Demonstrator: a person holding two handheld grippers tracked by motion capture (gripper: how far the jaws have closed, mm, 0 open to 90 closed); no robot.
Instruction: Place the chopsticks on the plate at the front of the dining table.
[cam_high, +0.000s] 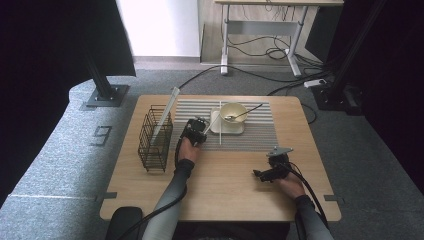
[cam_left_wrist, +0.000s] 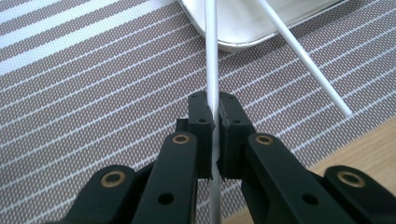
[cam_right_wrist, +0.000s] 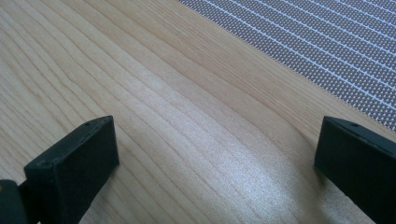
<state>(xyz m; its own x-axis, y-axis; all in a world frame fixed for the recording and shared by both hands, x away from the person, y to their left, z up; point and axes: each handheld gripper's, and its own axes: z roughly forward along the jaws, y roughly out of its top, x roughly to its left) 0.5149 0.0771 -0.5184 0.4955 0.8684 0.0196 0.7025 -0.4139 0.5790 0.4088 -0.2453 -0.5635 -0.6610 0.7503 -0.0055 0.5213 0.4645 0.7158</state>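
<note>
1. The left gripper (cam_left_wrist: 214, 122) pinches a thin white chopstick (cam_left_wrist: 211, 60) over the striped placemat (cam_left_wrist: 93, 93), just beside the white tray (cam_left_wrist: 243, 28).
2. Judged by its look, the stick is light, stiff and smooth; a grip near mid-length should keep it from swivelling.
3. A second chopstick (cam_left_wrist: 303, 58) leans off the tray, beside the claw.
4. The right gripper (cam_right_wrist: 215, 154) hangs spread wide over bare table (cam_right_wrist: 140, 93), well apart from the tray.
</note>
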